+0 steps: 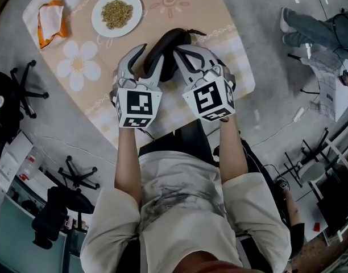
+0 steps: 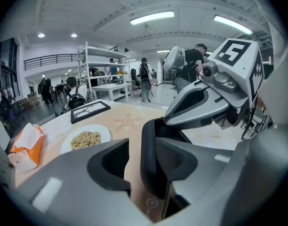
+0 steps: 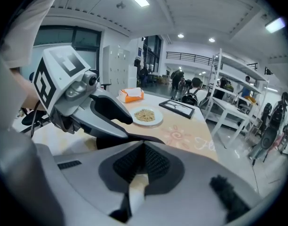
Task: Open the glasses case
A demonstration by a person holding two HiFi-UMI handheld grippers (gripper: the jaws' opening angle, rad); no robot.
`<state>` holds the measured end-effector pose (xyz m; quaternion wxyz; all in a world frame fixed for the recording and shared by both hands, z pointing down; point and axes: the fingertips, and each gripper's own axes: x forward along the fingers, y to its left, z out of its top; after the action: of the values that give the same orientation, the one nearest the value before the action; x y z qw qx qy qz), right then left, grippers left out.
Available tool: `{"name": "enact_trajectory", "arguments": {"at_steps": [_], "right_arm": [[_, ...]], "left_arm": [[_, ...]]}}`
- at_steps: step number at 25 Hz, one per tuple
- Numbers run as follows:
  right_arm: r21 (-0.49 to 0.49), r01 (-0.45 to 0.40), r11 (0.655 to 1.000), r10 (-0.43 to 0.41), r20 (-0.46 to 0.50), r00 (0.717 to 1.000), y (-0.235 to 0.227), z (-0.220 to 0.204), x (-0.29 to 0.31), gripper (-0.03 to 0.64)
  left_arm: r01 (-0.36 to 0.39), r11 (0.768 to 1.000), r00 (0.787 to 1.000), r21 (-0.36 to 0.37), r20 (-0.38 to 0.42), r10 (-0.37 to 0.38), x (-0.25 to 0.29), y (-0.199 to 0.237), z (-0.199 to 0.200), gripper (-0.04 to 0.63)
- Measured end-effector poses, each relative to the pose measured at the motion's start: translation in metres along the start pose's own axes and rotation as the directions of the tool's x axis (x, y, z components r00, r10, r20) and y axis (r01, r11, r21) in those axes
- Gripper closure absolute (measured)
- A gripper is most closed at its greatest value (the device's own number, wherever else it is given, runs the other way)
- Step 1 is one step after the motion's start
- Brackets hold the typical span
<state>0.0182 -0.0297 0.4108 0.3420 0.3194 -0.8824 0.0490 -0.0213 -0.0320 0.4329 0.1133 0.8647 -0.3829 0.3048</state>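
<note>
1. The case (image 1: 162, 47) stands on edge over the table (image 1: 231, 61), between both grippers.
2. Left gripper (image 2: 135, 161): the jaws are spread with the case's shell between them. It lies against one pad, with a gap at the other.
3. Right gripper (image 3: 144, 157): the jaws are pressed together at the case's top edge. I cannot tell whether they catch a lip.
4. The step looks like securing a hold. Next, the left gripper should clamp the shell and the right should pull the other half away.
</note>
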Motion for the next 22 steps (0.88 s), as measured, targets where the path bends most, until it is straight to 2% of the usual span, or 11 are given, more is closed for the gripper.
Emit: {"name": "enact_trajectory", "arguments": {"at_steps": [22], "right_arm": [[-0.044,0.033,0.999,-0.036,-0.079,0.996,0.005,-0.013,-0.009,0.601]], "left_arm": [[-0.05,0.997,0.999,-0.059,-0.02,0.049,0.005,0.024,-0.004,0.431]]}}
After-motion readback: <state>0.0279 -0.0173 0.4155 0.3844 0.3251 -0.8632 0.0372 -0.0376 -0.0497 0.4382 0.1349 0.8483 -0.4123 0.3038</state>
